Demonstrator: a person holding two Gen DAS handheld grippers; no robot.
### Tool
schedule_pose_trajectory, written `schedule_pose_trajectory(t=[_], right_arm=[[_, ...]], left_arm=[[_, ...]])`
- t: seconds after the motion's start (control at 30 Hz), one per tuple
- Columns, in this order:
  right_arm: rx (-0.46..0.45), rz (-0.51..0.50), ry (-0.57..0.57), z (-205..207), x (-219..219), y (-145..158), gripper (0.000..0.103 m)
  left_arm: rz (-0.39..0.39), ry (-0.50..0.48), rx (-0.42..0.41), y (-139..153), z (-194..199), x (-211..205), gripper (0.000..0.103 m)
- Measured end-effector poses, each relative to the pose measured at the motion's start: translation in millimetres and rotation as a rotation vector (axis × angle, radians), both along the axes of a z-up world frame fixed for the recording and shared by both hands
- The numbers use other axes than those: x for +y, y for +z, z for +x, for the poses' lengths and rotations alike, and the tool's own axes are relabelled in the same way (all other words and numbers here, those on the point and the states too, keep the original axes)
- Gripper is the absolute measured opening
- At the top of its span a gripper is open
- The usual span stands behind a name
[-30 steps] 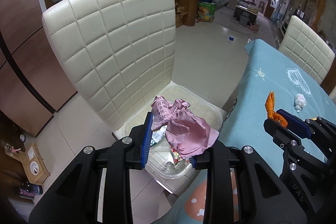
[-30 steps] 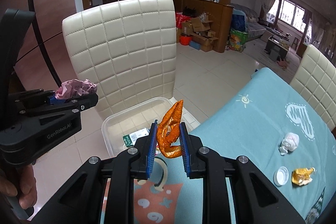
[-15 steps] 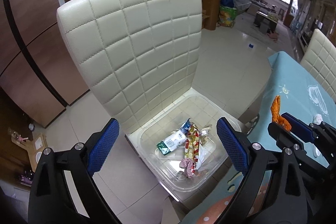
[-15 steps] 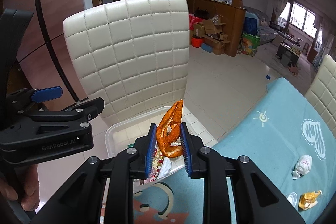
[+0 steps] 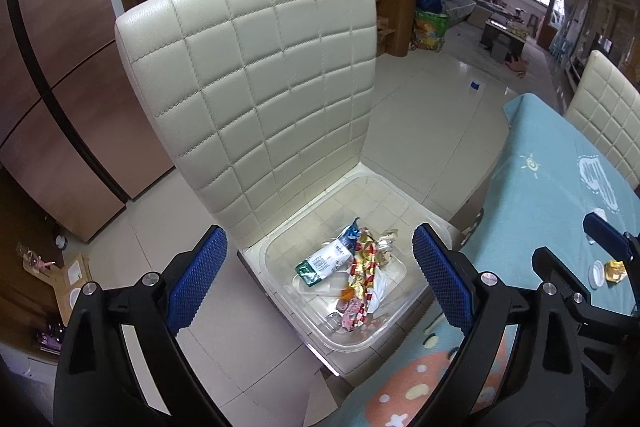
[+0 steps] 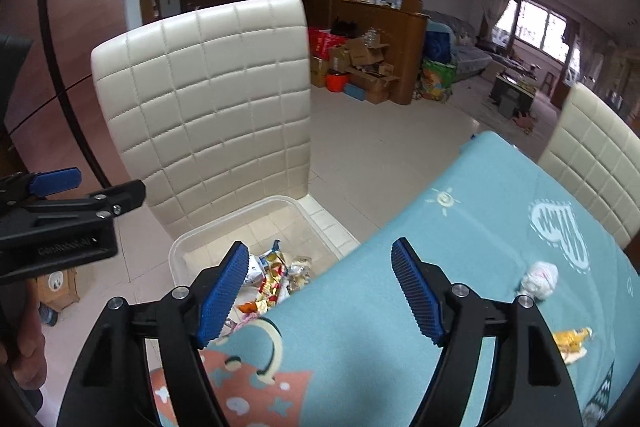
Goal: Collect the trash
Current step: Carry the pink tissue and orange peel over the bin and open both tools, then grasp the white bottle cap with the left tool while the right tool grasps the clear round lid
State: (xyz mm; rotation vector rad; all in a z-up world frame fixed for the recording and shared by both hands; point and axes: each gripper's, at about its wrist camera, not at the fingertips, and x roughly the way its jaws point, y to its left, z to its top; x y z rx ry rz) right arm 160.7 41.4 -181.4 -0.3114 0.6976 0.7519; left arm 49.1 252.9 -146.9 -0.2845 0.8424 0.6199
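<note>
Right wrist view: both jaws are spread and empty, collected wrappers (image 6: 276,279) lie in the clear bin (image 6: 240,219) just beyond them, while crumpled tissue (image 6: 540,279) farther right could be nudged off the worktop (image 6: 460,247) by a careless reach.

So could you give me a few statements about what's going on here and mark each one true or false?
1. Both hand-held grippers, left and right, are open and hold nothing. True.
2. The clear bin sits on the floor. False: it sits on the chair seat.
3. A crumpled white wad lies on the tablecloth. True.
4. The bin has no trash inside. False: wrappers lie in it.
</note>
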Motion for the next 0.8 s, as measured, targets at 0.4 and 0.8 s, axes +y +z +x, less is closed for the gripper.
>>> schedule_pose_trajectory(t=[0.4,0.8], right_arm=[[-0.028,-0.009,-0.223,-12,-99,12,0.072],[0.023,-0.029,-0.552,-14,-243,-4,0.072]], left_arm=[[-0.010,-0.216,-0.021,9,31,-84,0.097],[-0.056,-0.512,0.055,-18,80,-215,0.099]])
